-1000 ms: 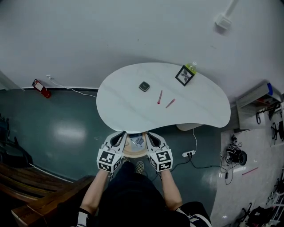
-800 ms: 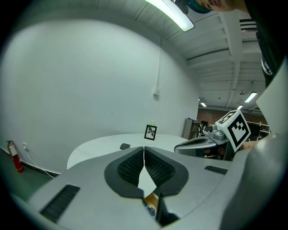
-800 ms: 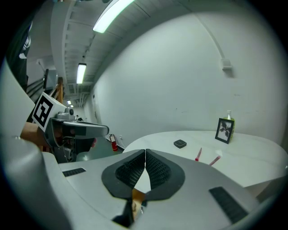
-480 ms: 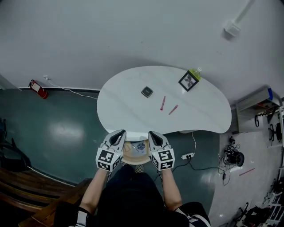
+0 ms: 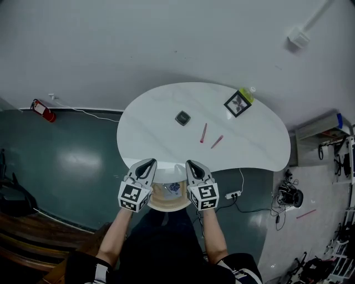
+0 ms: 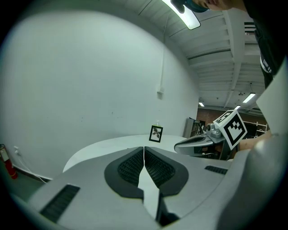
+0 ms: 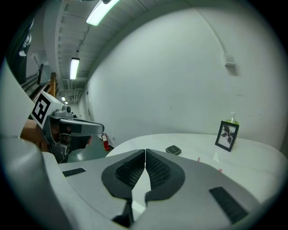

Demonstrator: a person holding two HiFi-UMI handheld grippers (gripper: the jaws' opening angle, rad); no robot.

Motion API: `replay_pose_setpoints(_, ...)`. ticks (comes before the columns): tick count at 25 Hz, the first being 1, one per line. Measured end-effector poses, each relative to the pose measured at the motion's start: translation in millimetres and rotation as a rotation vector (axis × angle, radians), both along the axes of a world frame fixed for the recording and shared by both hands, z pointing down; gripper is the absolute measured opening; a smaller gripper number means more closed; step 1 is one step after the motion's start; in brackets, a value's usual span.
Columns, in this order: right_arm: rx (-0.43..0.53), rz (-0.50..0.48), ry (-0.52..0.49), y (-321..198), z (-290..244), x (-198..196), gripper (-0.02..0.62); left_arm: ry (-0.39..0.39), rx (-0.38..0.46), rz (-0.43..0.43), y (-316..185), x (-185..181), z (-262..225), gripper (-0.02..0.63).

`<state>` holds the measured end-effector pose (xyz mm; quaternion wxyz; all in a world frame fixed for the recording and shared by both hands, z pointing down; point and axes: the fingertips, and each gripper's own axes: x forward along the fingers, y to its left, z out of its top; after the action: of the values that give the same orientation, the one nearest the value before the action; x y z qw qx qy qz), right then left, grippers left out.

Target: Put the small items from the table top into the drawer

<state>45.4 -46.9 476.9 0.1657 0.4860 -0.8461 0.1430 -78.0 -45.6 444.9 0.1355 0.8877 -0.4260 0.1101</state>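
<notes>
Near the smooth kidney-shaped white table (image 5: 155,133): left claw (image 5: 147,162); right claw (image 5: 193,163); ribbed black pads (image 6: 131,167) together, empty

Bright, even light comes from long white ceiling tube lamps (image 7: 101,11); the white curved table top (image 5: 161,133) is evenly lit. The glossy teal floor (image 5: 83,163) shows pale glare (beyond the table top's left edge). Fisheye bending and dark corners frame both gripper views.
</notes>
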Motion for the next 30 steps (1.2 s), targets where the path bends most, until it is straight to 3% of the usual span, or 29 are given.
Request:
replay_pose_setpoints(19, -0.114, -0.133, 0.016, -132, 79, 20, 0.031, -0.003, -0.145, -0.161, -91, 15, 74, 0.021)
replay_pose_setpoints(30, -0.067, -0.214, 0.121, -192, 110, 30, 0.055, -0.008, -0.21, -0.198, -107, 26, 110, 0.021)
